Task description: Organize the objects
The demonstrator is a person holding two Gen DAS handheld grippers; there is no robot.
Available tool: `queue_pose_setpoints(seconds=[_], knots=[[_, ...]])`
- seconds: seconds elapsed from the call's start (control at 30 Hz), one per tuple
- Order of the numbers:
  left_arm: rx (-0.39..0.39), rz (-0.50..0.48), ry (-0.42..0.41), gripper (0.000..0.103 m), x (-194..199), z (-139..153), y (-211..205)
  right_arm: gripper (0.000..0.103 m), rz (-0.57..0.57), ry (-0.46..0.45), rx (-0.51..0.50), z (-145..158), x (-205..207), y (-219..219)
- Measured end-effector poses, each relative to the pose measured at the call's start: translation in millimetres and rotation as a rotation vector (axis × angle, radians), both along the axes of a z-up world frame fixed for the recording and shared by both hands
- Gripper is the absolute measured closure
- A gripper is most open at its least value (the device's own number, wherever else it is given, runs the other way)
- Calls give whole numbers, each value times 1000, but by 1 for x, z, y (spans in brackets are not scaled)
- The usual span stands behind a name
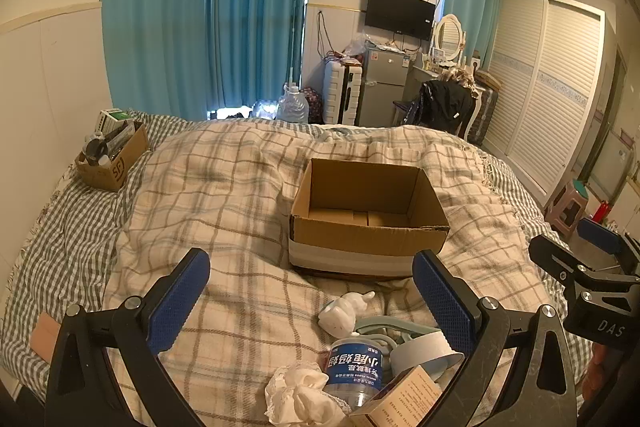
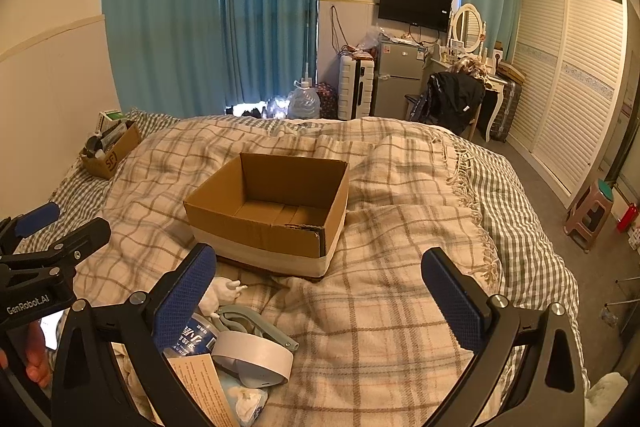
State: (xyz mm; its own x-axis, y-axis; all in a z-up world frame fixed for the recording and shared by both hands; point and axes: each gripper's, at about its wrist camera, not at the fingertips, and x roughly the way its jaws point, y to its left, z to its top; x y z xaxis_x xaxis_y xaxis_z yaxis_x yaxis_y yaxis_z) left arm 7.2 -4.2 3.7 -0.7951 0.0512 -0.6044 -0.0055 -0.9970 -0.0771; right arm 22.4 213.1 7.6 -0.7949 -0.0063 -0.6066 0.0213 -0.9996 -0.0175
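Observation:
An open, empty cardboard box (image 1: 368, 235) (image 2: 256, 231) sits on the plaid blanket in the middle of the bed. In front of it lies a pile: a white figurine (image 1: 344, 311) (image 2: 224, 293), a water bottle (image 1: 356, 367) (image 2: 192, 339), a tape roll (image 1: 424, 351) (image 2: 256, 359), a pale-blue clip (image 2: 248, 323), crumpled white cloth (image 1: 300, 391) and a small carton (image 1: 404, 399). My left gripper (image 1: 312, 301) (image 2: 64, 227) hovers open above the pile, holding nothing. Right of the pile my right gripper (image 2: 318, 297) (image 1: 576, 243) is open over bare blanket.
A smaller cardboard box (image 1: 112, 159) full of odds and ends stands at the bed's far left by the wall. The bed drops off on the right to the floor, where a plastic stool (image 2: 588, 219) stands near the wardrobe. A fridge, suitcase and chair lie beyond the bed.

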Motion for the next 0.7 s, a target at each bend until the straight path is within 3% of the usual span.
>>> queue_pose_setpoints(seconds=[0.7], knots=[[4, -11, -6, 0, 2, -3, 0, 1, 1, -4, 0, -3, 0, -2]])
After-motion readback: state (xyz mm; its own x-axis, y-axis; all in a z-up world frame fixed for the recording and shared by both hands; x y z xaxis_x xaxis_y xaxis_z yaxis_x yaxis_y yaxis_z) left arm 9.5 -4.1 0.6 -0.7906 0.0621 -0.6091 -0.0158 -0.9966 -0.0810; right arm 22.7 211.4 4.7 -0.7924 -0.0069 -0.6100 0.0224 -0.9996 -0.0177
